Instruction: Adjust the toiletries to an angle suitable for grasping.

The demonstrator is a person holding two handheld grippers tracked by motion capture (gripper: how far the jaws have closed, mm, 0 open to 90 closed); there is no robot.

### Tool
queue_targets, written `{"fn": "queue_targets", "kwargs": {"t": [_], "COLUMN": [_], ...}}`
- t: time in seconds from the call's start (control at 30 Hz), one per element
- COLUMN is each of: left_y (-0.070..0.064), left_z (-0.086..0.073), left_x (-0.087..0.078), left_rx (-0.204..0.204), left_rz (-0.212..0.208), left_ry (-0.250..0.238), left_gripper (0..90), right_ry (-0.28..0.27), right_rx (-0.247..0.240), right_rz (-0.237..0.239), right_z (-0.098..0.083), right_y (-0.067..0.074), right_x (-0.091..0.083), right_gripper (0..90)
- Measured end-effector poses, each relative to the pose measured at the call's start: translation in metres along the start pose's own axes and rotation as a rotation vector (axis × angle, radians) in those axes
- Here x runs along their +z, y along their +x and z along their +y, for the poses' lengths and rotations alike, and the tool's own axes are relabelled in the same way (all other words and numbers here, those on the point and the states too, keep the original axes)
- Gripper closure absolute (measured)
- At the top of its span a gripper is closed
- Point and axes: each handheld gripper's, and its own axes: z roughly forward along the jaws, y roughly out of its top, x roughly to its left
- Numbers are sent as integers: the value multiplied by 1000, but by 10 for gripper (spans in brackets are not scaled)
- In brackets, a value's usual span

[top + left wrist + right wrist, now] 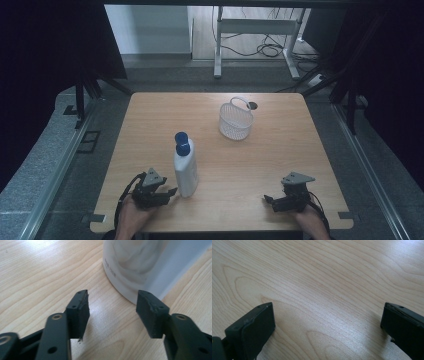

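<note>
Surface: pale wood-grain table (280,165); grey floor around it, dark curtains at both sides, a white frame and loose cables on the floor behind.

Count: one white bottle (185,172) with a blue cap, standing upright; one white mesh basket (235,122), well beyond the bottle toward the far edge; two grippers.

My left gripper (170,192) sits just beside the bottle's base, jaws half apart, nothing between the pads. My right gripper (268,199) is well apart from the bottle, jaws wide, over bare wood.

The left gripper view gives the bottle base and its small print close beyond the fingertips (80,305); the high view gives the cap and the basket.
</note>
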Motion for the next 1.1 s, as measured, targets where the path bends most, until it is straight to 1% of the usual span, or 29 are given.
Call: {"fn": "queue_targets", "kwargs": {"t": [0.03, 0.1, 0.2, 0.33, 0.43, 0.47, 0.53, 0.6, 0.63, 0.67, 0.7, 0.9, 0.97, 1.0, 1.1], "left_y": [0, 1, 3, 4, 5, 5, 6, 7, 7, 7, 7, 6, 5, 3, 1], "left_z": [1, 3, 7, 9, 12, 12, 13, 13, 14, 15, 15, 16, 16, 17, 18], "left_x": [0, 1, 2, 4, 6, 6, 7, 8, 9, 10, 11, 14, 15, 16, 17], "left_rx": [-3, -4, -21, -30, -47, -47, -61, -62, -63, -64, -65, -64, -56, -45, -39], "left_rz": [3, 10, 20, 19, 16, 16, 7, 5, 8, 9, 8, 1, -1, 3, -1], "left_ry": [-4, -10, -25, -34, -47, -47, -56, -55, -55, -51, -52, -48, -39, -36, -35], "left_gripper": [445, 477, 555, 635, 703, 726, 775, 822, 822, 861, 879, 892, 892, 892, 892], "right_ry": [0, 0, 0, 1, 1, 1, 1, 1, 2, 2, 2, 2, 3, 3, 3], "right_rx": [0, 0, -1, -1, 0, 0, 1, 1, 1, 2, 2, 2, 5, 5, 5], "right_rz": [0, 1, 0, -2, -1, -1, -1, -1, -1, -1, -1, -1, 0, 0, 0], "right_z": [0, 0, 0, 0, 0, 0, 0, 1, 1, 1, 1, 1, 1, 1, 1], "right_y": [0, 0, 0, 0, 0, 0, 0, 0, 0, 0, 1, 1, 1, 1, 1], "right_x": [0, 0, 0, 0, 0, 0, 0, 0, 0, 1, 1, 1, 1, 1, 1], "right_gripper": [0, 0, 0, 0, 0, 0, 0, 0, 0, 0, 0, 0, 0, 0, 0]}}
